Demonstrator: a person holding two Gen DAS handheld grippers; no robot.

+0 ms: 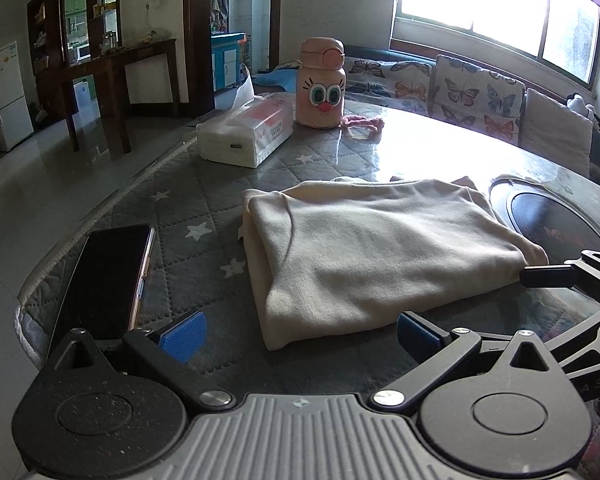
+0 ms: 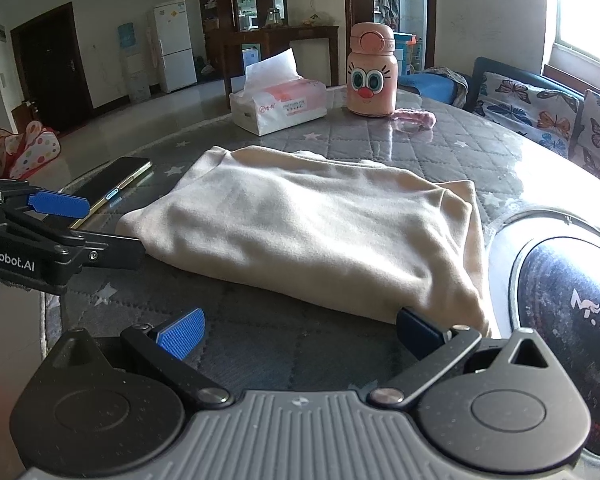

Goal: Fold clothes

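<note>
The phone (image 1: 108, 280) lies at the left, near the curved desk (image 1: 188, 200) edge, with its long axis running away from the cameras. A strip of bare quilted surface separates it from the folded garment (image 1: 372, 248).

The left tool (image 1: 300, 332) sits low at the near desk edge, fingers spread wide apart and holding nothing. Its blue pads (image 1: 184, 334) flank the near left corner of the garment without touching it in the left wrist view.

The garment, cream in colour, lies flat in a rough rectangle at the centre of the desk. In the right wrist view its long axis runs from far left to near right (image 2: 308, 232). The folded edges face the left tool and the near side.

Behind the garment stand a tissue pack (image 2: 278, 104) and a pink bottle (image 2: 372, 76), well apart from it, with open surface between.

The right tool (image 2: 300, 332) is also spread open and empty; its right finger (image 2: 420, 332) sits just beside the garment's near right corner. A round dark inset (image 2: 560, 280) lies at the far right, just beside that corner.
</note>
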